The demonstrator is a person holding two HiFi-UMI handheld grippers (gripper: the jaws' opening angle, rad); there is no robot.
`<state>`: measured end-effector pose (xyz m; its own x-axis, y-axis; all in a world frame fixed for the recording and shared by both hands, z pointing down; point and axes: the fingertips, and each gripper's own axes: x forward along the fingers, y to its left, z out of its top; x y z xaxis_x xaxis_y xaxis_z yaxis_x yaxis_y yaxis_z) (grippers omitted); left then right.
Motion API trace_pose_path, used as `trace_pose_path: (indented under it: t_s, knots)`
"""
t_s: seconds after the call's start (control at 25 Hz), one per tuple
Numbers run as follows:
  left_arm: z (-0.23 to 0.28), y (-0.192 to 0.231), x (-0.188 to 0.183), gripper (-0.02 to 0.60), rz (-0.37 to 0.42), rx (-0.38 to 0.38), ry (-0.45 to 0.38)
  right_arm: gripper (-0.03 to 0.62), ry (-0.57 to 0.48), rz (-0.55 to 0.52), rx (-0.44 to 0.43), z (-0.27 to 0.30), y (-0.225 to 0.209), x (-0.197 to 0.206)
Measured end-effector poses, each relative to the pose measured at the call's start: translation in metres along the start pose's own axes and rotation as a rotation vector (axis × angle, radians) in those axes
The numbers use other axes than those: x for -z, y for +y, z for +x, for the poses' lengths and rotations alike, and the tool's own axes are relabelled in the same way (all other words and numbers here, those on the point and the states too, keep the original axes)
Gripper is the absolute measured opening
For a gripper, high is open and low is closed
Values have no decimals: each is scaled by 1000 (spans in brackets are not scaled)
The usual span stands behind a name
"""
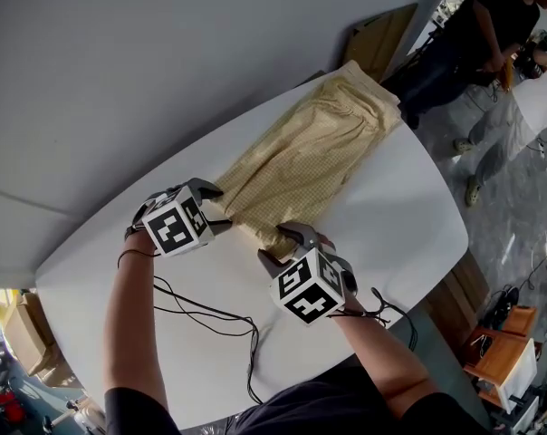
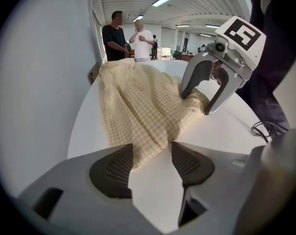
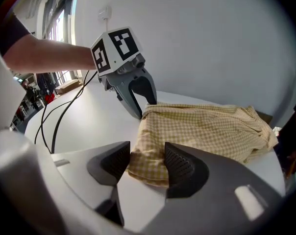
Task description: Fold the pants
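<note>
The left gripper [image 1: 217, 208] and right gripper [image 1: 283, 246] gape wide at the near-end corners of the pants [image 1: 301, 157], laid from frame centre toward the upper right on the white table [image 1: 391, 225]; I'd have both bite every layer evenly before lifting together.

In the head view the right gripper [image 1: 283, 246] covers the near corner of the pants [image 1: 301, 157], and the wearer's torso [image 1: 346, 406] at 6 o'clock hides the table [image 1: 391, 216]'s near edge. A bystander [image 1: 482, 25] at 1 o'clock is cut off by the top edge. In the left gripper view the pants' hem runs behind the left gripper [image 2: 152, 153]'s pad [image 2: 111, 173] at 7 o'clock; two people [image 2: 128, 40] at 11 o'clock are too small to tell what they hold.
</note>
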<state>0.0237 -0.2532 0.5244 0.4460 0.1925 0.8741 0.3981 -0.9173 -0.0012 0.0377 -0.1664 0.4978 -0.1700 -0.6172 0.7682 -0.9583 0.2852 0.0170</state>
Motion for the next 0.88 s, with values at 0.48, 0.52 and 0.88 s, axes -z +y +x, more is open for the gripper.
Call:
trace_pose_path:
  t_s: [0.48, 0.52, 0.88]
  knots:
    - [-2, -4, 0, 61, 35, 10, 20, 77, 55, -92, 21, -1, 0, 6]
    - [-4, -7, 0, 58, 39, 13, 27, 71, 57, -85, 4, -2, 3, 7]
    - [-44, -70, 30, 57, 10, 98, 113, 63, 49, -32, -221, -33, 66, 8]
